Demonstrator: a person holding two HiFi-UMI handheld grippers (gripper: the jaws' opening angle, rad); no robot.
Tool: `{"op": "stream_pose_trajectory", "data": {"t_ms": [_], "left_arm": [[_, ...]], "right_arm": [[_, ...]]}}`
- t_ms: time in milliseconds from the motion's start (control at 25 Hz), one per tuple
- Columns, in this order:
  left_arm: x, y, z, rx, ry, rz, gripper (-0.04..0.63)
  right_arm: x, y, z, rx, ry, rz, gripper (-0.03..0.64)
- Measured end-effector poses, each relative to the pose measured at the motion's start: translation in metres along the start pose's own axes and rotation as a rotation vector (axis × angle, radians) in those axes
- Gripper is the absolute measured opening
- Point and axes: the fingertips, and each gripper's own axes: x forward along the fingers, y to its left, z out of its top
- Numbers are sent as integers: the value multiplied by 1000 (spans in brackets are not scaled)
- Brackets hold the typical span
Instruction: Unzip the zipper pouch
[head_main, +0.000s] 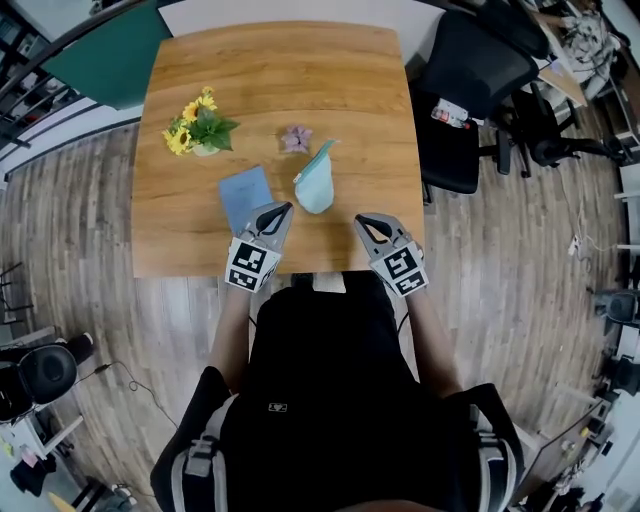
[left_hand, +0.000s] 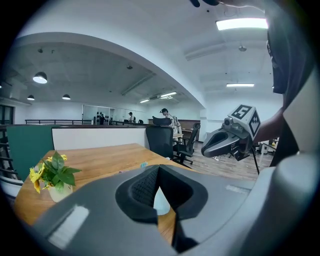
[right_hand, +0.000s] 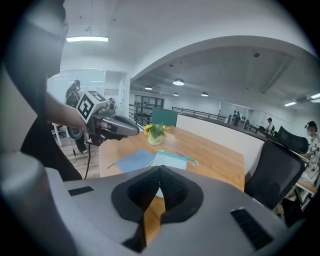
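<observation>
I am watching the zipper pouch (head_main: 315, 183), which is lying flat on the wooden table (head_main: 200, 250) just right of the blue booklet (head_main: 245, 196); I cannot tell whether the two are touching. The left gripper (head_main: 279, 211) is hovering at the booklet's near right corner, and the right gripper (head_main: 364, 221) is waiting well to the booklet's right, past the pouch. Both are keeping their jaws pressed together with nothing between them. That is my first worry: going in closed, the tips are likely to shove the soft pouch instead of catching it. The second is that I am not finding the pull tab in any view, so I am risking a pinch on plain fabric. The third is that the pouch looks light, so pulling the slider without pinning the other end is likely to drag the whole thing toward the booklet or the small pink flower (head_main: 297, 138) beyond the booklet's far right corner. The pouch's long axis is running away from me, roughly along the booklet's right edge and leaning slightly away from it at the far end. Its broad rounded end is pointing toward me and its narrow end toward the flower. A darker teal band, which I am taking for the zipper, is running along the side facing the booklet.
</observation>
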Motion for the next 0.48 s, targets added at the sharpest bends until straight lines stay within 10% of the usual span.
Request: {"op": "stream_pose_trajectory", "data": {"t_ms": [480], "left_arm": [[32,13,-12,-111,25,66,7]], "right_arm": [[26,-30,1,-17,17,99,3]]}}
